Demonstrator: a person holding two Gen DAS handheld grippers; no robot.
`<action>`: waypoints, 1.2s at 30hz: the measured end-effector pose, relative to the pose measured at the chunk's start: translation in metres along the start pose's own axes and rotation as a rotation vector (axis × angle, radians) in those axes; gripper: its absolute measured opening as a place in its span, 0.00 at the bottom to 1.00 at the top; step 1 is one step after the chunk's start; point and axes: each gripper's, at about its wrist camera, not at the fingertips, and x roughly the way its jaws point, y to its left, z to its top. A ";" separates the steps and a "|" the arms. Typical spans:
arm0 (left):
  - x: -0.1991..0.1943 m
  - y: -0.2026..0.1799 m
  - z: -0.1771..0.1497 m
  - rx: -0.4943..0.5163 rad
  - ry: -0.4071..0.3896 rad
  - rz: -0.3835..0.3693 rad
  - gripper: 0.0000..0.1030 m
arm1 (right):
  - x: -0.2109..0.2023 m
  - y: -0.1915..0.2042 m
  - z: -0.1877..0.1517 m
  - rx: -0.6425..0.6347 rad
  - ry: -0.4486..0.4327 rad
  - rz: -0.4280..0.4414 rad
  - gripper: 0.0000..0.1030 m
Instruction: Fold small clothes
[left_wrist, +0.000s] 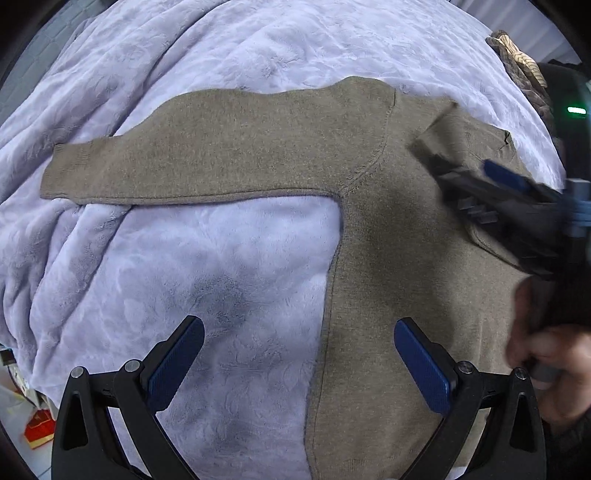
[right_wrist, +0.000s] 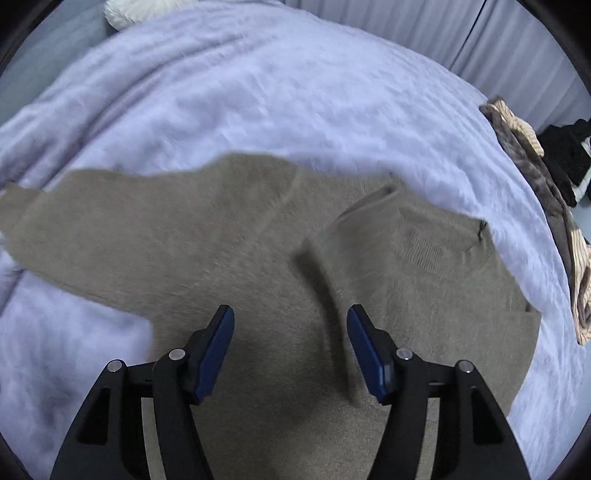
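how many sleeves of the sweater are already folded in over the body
1. The right-hand sleeve lies folded across the chest of the taupe sweater, below the right gripper. The other sleeve stretches flat to the left on the lavender blanket.

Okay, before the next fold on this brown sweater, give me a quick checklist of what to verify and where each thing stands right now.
1. Left tongs open and empty: ok, pads wide apart, nothing between them.
2. Right tongs free of cloth: ok, pads apart above the sweater, nothing pinched.
3. Right sleeve folded in across the chest: ok.
4. Left sleeve folded in: not ok, it lies straight out on the blanket.
5. Sweater body flat: ok where visible; the hem is out of view, cannot tell.
6. Other clothes clear of the sweater: ok, they lie at the bed's edge, apart from it.
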 end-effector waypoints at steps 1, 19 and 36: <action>0.003 0.002 0.001 -0.005 0.003 0.002 1.00 | -0.007 -0.014 -0.001 0.047 -0.013 0.005 0.67; 0.038 0.080 0.012 -0.220 0.040 0.010 1.00 | 0.009 -0.058 -0.004 0.149 0.018 -0.152 0.69; 0.069 0.115 0.004 -0.257 0.064 -0.009 1.00 | 0.047 -0.005 -0.048 -0.768 -0.150 -0.733 0.38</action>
